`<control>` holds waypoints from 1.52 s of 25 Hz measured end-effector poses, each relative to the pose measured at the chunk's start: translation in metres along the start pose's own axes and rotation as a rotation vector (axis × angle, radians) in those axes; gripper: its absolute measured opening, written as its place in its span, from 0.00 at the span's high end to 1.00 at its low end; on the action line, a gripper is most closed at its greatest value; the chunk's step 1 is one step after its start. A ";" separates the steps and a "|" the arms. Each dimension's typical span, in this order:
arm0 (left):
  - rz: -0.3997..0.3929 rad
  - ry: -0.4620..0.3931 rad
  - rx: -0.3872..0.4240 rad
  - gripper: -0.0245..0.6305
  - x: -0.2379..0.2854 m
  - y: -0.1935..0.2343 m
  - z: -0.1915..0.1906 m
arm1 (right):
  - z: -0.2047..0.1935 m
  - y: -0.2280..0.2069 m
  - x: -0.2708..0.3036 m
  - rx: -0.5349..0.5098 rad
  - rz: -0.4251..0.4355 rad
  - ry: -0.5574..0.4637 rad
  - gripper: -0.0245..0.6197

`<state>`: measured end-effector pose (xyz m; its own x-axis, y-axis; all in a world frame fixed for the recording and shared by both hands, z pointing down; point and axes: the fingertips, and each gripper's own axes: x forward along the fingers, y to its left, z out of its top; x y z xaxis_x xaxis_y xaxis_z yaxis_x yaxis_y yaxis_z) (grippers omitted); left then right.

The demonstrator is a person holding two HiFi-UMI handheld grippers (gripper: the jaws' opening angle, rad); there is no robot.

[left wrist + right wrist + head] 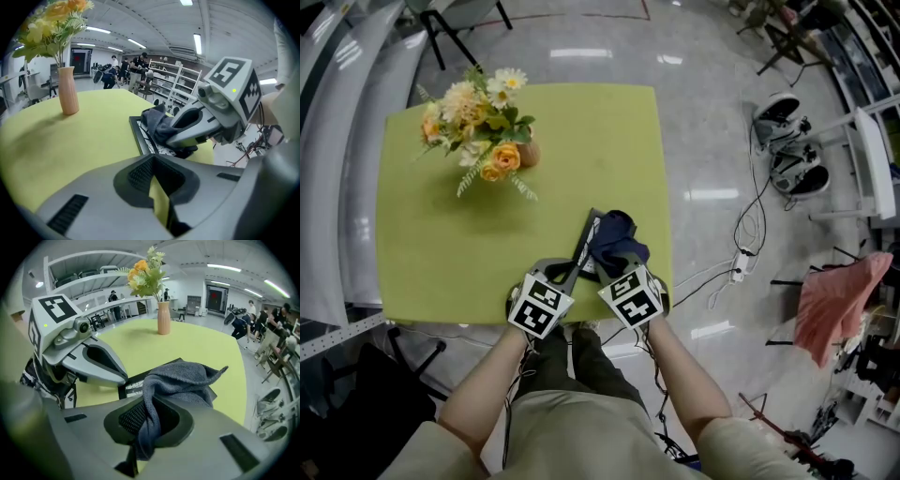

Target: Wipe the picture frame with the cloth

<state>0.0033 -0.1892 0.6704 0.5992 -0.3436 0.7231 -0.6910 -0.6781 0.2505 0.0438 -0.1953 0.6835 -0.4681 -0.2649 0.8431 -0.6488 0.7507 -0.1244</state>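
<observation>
Clearly, jaws of the right gripper (143, 432) pinch the cloth (180, 378).

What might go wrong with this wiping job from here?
The frame lies loose close to the table's near edge, and the left tool seems not to grip it, so a firm wipe might slide it off. The right tool pinches only one fold of the bunched cloth. It might pull free, or the hard tool could scrape the frame.

glossy pale-grey floor (712, 141) | square yellow-green bench (422, 253) | white metal shelving rack (180, 84) | long ceiling strip lights (197, 43) | white power strip (738, 267) on floor | pink draped cloth (834, 300)
</observation>
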 end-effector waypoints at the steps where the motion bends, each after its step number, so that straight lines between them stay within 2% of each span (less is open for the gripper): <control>1: -0.001 -0.002 -0.002 0.95 0.000 0.000 0.000 | -0.004 -0.002 -0.004 0.012 -0.005 0.000 0.91; 6: 0.000 -0.010 -0.003 0.95 0.000 0.001 0.000 | -0.031 -0.027 -0.027 0.074 -0.106 0.060 0.91; 8: 0.000 -0.016 0.000 0.95 0.000 0.001 0.000 | -0.034 -0.034 -0.039 0.124 -0.116 0.040 0.91; 10: -0.010 -0.027 -0.010 0.95 -0.002 0.000 -0.002 | -0.024 -0.030 -0.051 0.146 -0.092 -0.016 0.91; 12: -0.022 -0.046 -0.027 0.95 -0.008 -0.001 -0.003 | -0.003 -0.017 -0.059 0.123 -0.053 -0.081 0.91; 15: -0.021 -0.064 -0.037 0.95 -0.016 0.000 -0.003 | 0.029 0.008 -0.059 0.105 0.042 -0.161 0.91; 17: -0.014 -0.061 -0.038 0.95 -0.016 0.002 -0.004 | 0.040 0.024 -0.046 0.113 0.103 -0.166 0.91; 19: -0.012 -0.054 -0.037 0.95 -0.014 0.003 -0.004 | 0.041 0.035 -0.028 0.117 0.129 -0.131 0.91; 24: -0.026 -0.037 -0.030 0.95 -0.007 0.004 -0.007 | 0.022 0.044 0.005 0.159 0.120 -0.032 0.91; 27: -0.031 -0.039 -0.049 0.95 -0.007 0.006 -0.007 | 0.010 0.045 0.004 0.193 0.137 -0.019 0.91; 30: -0.021 -0.024 -0.033 0.95 -0.006 0.006 -0.008 | -0.006 0.042 -0.006 0.214 0.137 -0.004 0.91; 36: -0.004 -0.007 -0.014 0.95 -0.006 0.006 -0.009 | -0.051 0.015 -0.037 0.270 0.025 0.045 0.91; 38: 0.002 0.006 -0.001 0.95 -0.006 0.006 -0.009 | -0.058 0.006 -0.050 0.290 -0.010 0.031 0.91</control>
<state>-0.0084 -0.1853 0.6733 0.5954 -0.3409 0.7276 -0.6926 -0.6767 0.2497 0.0984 -0.1423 0.6707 -0.4457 -0.2494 0.8597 -0.7994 0.5431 -0.2569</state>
